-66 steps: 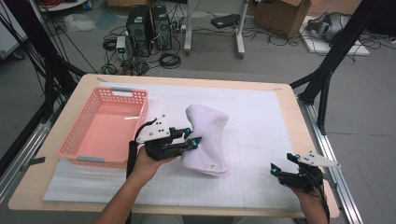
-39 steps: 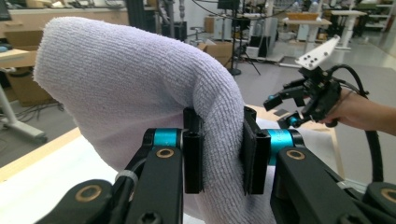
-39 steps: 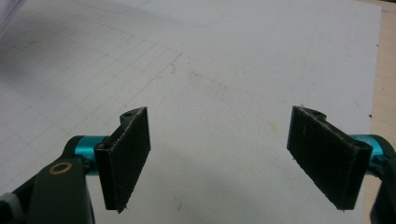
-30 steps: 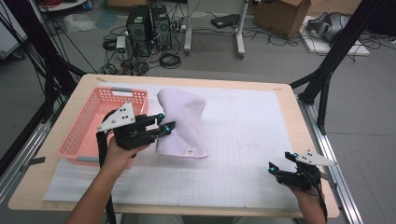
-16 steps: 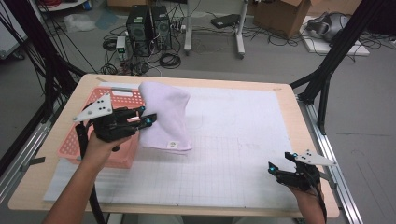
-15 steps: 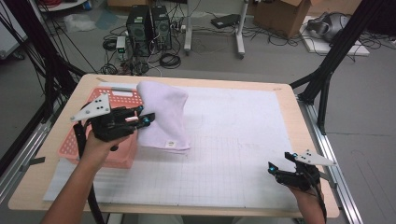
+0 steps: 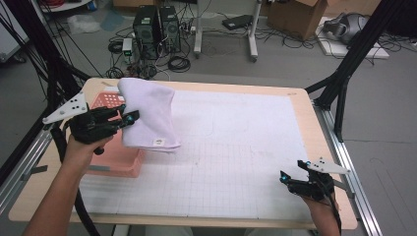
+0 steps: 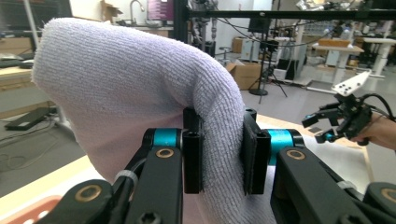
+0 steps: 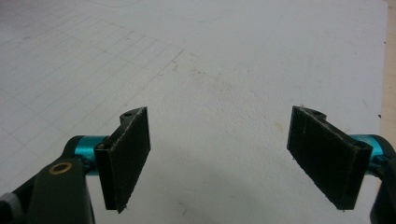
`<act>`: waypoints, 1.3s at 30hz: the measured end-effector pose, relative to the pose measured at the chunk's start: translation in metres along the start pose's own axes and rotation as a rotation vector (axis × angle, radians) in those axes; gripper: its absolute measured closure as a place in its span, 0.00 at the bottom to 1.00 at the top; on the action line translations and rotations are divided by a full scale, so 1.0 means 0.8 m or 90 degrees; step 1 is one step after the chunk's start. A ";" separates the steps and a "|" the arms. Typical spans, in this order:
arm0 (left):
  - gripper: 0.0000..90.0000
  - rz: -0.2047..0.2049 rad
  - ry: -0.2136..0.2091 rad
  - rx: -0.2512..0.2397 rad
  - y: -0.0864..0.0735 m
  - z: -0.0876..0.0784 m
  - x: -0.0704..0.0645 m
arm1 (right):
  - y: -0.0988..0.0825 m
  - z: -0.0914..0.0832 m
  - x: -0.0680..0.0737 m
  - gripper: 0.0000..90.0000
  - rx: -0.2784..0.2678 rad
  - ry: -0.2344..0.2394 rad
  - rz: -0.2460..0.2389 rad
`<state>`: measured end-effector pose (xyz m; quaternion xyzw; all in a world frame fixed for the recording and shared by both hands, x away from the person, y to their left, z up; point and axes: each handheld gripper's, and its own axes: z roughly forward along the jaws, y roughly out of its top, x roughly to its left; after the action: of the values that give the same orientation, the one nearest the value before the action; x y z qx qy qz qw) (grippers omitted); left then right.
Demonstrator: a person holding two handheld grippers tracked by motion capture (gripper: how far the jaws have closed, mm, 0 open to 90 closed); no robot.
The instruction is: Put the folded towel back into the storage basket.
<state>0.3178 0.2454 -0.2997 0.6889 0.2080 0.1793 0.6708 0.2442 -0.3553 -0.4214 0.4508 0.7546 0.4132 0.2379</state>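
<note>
A folded pale lilac towel [image 7: 149, 115] hangs in the air over the right edge of a pink plastic basket [image 7: 115, 162] at the table's left. My left gripper [image 7: 129, 117] is shut on the towel's left side. In the left gripper view both black pads [image 8: 192, 156] press into the thick terry fold of the towel [image 8: 126, 88], which bulges above them. My right gripper [image 7: 287, 176] rests near the front right corner of the table, its jaws wide apart. In the right gripper view nothing lies between its pads [image 9: 128, 156], only the white gridded mat [image 9: 210, 70].
A white gridded mat [image 7: 231, 142] covers most of the wooden table [image 7: 305, 105]. Black frame legs [image 7: 344, 69] stand by the table's right back corner, and computers and cables lie on the floor behind. The other hand's gripper [image 8: 343, 114] shows far off in the left gripper view.
My left gripper has carried the towel leftward from the mat's middle to above the pink basket's right edge. The right gripper has stayed where it was.
</note>
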 end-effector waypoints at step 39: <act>0.82 -0.071 0.091 -0.030 -0.048 -0.103 0.098 | -0.001 0.003 0.006 0.23 0.017 -0.015 -0.011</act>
<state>0.3388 0.3575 -0.3373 0.6459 0.2891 0.1953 0.6791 0.2433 -0.3506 -0.4236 0.4522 0.7612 0.3953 0.2445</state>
